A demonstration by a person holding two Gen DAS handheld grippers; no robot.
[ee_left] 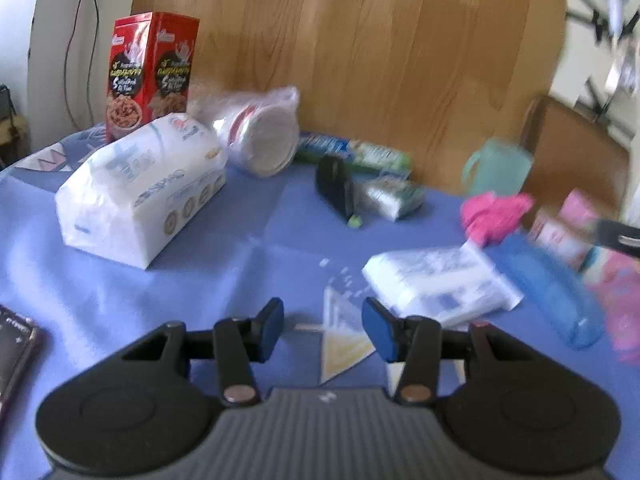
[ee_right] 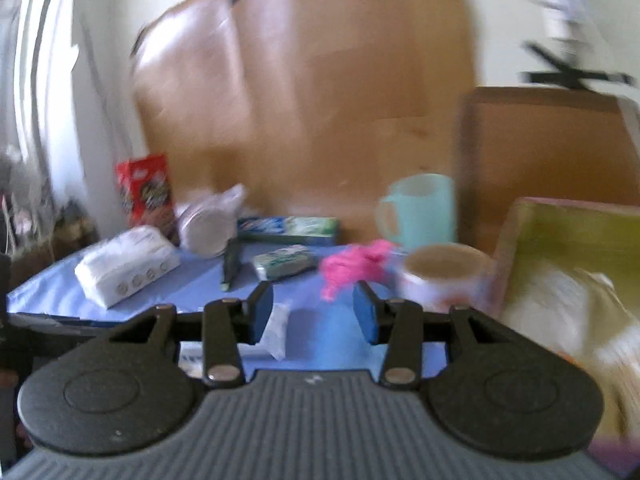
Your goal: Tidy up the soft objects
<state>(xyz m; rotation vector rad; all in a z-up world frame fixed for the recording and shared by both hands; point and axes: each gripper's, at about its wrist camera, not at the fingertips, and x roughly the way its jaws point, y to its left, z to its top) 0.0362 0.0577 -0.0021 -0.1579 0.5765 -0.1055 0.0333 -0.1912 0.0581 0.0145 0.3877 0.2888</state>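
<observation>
My left gripper (ee_left: 322, 330) is open and empty, low over the blue tablecloth (ee_left: 248, 248). A large white tissue pack (ee_left: 140, 188) lies to the left. A flat white pack (ee_left: 436, 284) lies just right of the gripper. A pink cloth (ee_left: 494, 216) sits at the right, beside a blue cylinder (ee_left: 552, 296). My right gripper (ee_right: 313, 314) is open and empty, with the blue cylinder (ee_right: 338, 332) between its fingers' line of sight and the pink cloth (ee_right: 354, 266) beyond. The large tissue pack (ee_right: 126, 266) shows at left there.
A red cereal box (ee_left: 150, 72), bagged paper cups (ee_left: 260, 132), green-blue packets (ee_left: 356, 152), a black tool (ee_left: 336, 188) and a teal mug (ee_left: 496, 166) stand toward the wooden board (ee_left: 360, 40). A tape roll (ee_right: 444, 276) and a yellow-green box (ee_right: 572, 264) are at right.
</observation>
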